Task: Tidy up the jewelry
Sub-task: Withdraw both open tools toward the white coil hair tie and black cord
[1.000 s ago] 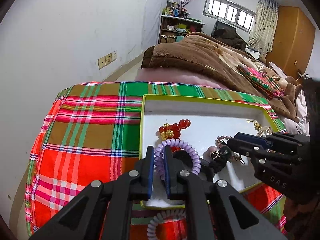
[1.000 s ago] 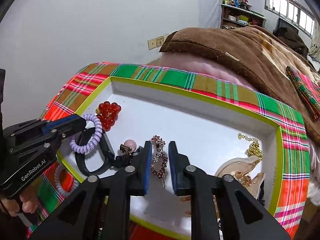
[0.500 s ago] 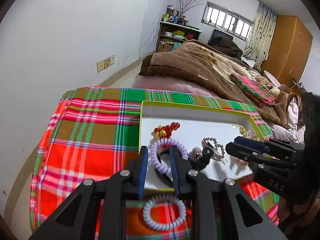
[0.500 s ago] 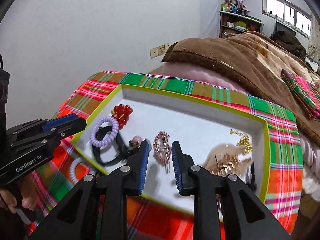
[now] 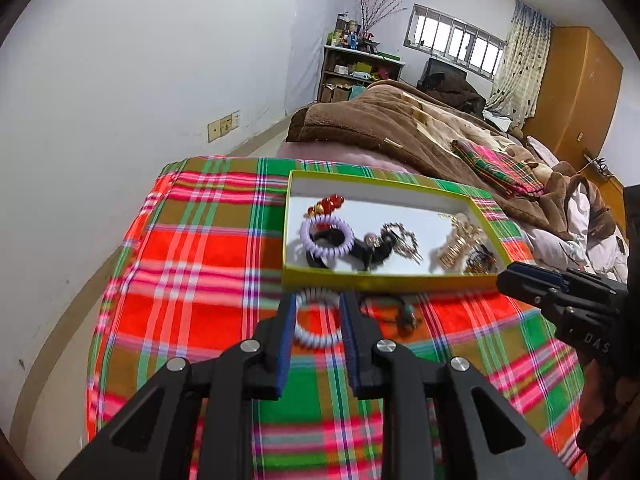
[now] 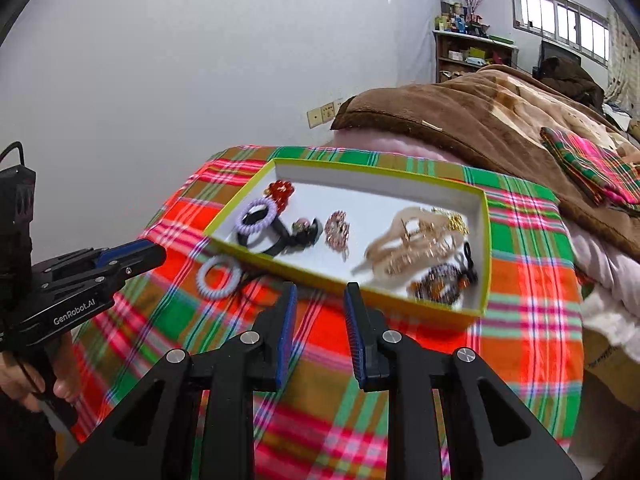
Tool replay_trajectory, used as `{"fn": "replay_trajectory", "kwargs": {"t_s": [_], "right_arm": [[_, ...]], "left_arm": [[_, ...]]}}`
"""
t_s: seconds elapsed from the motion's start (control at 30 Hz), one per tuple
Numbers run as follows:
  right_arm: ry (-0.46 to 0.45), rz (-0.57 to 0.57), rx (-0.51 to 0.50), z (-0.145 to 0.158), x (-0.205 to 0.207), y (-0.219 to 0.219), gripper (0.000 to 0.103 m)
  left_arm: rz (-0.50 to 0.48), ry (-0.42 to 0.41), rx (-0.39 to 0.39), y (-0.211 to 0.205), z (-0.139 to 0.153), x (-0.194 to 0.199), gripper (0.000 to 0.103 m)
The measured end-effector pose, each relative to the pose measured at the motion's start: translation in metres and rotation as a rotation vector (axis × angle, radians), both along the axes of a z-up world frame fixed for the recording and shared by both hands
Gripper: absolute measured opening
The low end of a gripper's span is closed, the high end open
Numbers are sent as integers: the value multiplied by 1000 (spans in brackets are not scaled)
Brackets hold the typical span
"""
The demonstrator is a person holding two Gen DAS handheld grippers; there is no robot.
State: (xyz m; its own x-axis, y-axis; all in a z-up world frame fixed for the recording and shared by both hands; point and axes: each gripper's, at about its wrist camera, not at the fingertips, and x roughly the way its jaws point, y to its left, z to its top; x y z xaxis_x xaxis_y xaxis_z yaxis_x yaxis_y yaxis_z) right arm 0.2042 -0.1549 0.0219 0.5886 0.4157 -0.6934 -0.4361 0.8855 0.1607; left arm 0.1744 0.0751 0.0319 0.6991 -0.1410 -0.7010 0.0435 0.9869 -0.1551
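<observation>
A shallow white box with a yellow-green rim (image 5: 384,280) (image 6: 280,266) lies on the plaid cloth. It holds a purple spiral hair tie (image 5: 326,236) (image 6: 256,216), a black band (image 6: 276,246), red beads (image 5: 326,204) (image 6: 280,192), a beaded brooch (image 6: 337,230), a beige hair claw (image 6: 412,246) and a gold chain (image 6: 456,222). A white spiral hair tie (image 5: 318,320) (image 6: 219,276) lies on the cloth just outside the box's near edge. My left gripper (image 5: 318,308) is open, its fingers on either side of that tie. My right gripper (image 6: 320,300) is open and empty before the box.
The plaid cloth (image 5: 192,264) covers the bed end and drops off at left toward a white wall (image 5: 120,80). A brown blanket (image 5: 400,124) lies behind the box. Dark cord-like items (image 5: 404,316) lie on the cloth beside the white tie.
Both grippers have pulled back out of the box and opened wider. The purple tie and the brooch stay in the box. The left gripper now straddles the white tie on the cloth.
</observation>
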Motion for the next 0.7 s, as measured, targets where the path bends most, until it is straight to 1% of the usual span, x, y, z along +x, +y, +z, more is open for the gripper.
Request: {"fn": "replay_trajectory", "kwargs": {"t_s": [0.13, 0.33, 0.63, 0.7], "right_arm": [[-6, 11, 13, 4, -28, -9, 25], [-3, 25, 24, 5, -59, -16, 26], [-4, 45, 22, 4, -87, -16, 26], [-6, 56, 15, 3, -87, -12, 29]], "left_arm": [[20, 4, -14, 0, 1, -24, 23], [34, 9, -36, -2, -1, -58, 23], [30, 12, -58, -8, -2, -87, 23], [29, 11, -60, -8, -2, -89, 23]]}}
